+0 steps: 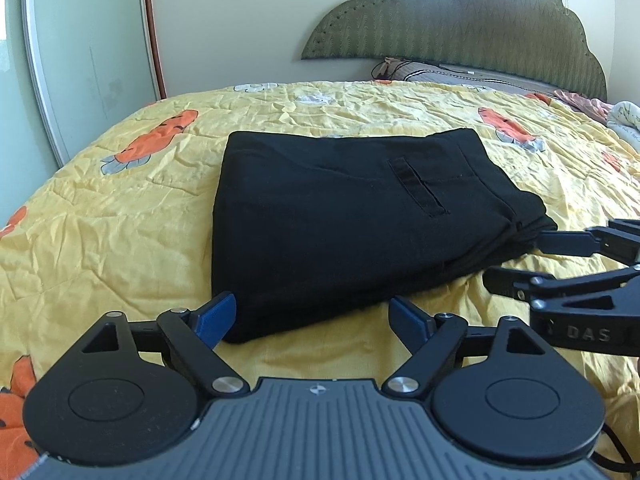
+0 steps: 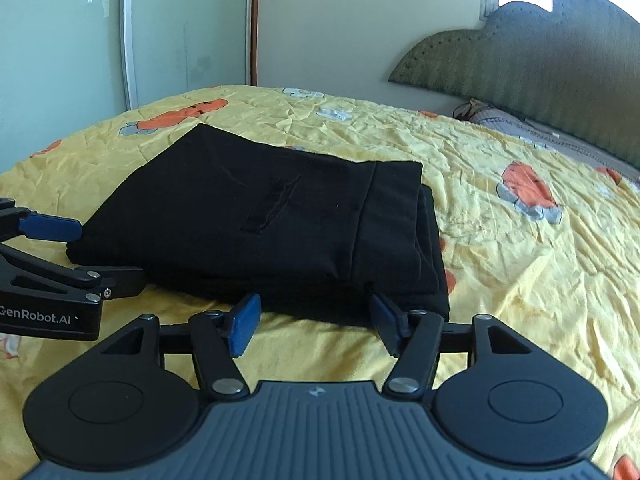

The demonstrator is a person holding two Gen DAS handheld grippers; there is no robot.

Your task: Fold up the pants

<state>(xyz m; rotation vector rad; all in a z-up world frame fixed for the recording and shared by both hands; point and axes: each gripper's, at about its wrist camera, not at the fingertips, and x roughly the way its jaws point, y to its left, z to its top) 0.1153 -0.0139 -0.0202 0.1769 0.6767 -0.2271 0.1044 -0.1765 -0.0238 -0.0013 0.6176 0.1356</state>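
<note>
From the left wrist view, we see the black pants (image 1: 340,224) folded into a compact stack lying on the yellow bedspread (image 1: 120,232), about midway across the bed and closer to its near edge than to the green headboard (image 1: 460,28). A back pocket slit faces up. Our left tongs (image 1: 312,316) are released, the 2 blue pads spread wide; the left pad (image 1: 216,314) sits right at the near corner of the stack, and we cannot tell if it touches the cloth. The right tongs (image 1: 524,260) enter from the right edge, also released, with 1 finger right at the stack's right corner.

From the right wrist view, the pants (image 2: 260,224) lie just ahead of our right tongs (image 2: 316,320), whose blue pads stand apart and grasp nothing, close to the stack's near edge. The layered folds show along the right side of the stack. The left tongs (image 2: 106,254) reach in from the left edge, released, 1 blue pad (image 2: 52,226) at the stack's left corner. Orange cartoon prints dot the bedspread (image 2: 520,280), and a mirrored wardrobe door (image 2: 180,28) stands behind the bed.
</note>
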